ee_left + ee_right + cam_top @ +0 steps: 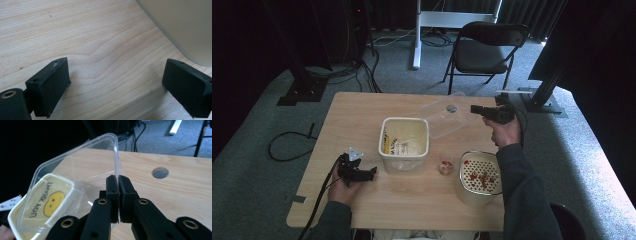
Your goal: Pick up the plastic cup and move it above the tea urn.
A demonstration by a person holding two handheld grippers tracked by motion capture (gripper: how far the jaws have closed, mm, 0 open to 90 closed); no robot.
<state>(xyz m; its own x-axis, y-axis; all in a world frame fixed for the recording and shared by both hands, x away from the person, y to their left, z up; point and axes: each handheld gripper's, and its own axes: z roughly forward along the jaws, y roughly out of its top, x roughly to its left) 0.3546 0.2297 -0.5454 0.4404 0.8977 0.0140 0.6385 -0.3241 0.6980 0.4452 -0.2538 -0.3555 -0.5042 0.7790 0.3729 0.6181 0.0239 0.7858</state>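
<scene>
— Two grippers, one in each hand. The right gripper (117, 195) is clamped on the edge of one clear lid (75, 177); the left gripper (117, 85) has its jaws wide apart with nothing between them, low over the tabletop (87, 32).

— How does the lid look?

— Transparent plastic, rectangular with rounded corners and a raised rim. It is held tilted above the far right part of the tabletop, just right of and beyond the one cream tub (404, 145). Through it, in the right gripper view, the tub's "THANK YOU" print and a yellow smiley show.

— What else is around?

— One round container (478, 178) near the right edge, with red pieces inside, and one small pale lump (445, 167) between it and the tub. There is one round hole (451, 108) in the tabletop, under the lid. The left gripper sits just left of the tub. One folding chair (484, 50) stands on the floor beyond the tabletop.
</scene>
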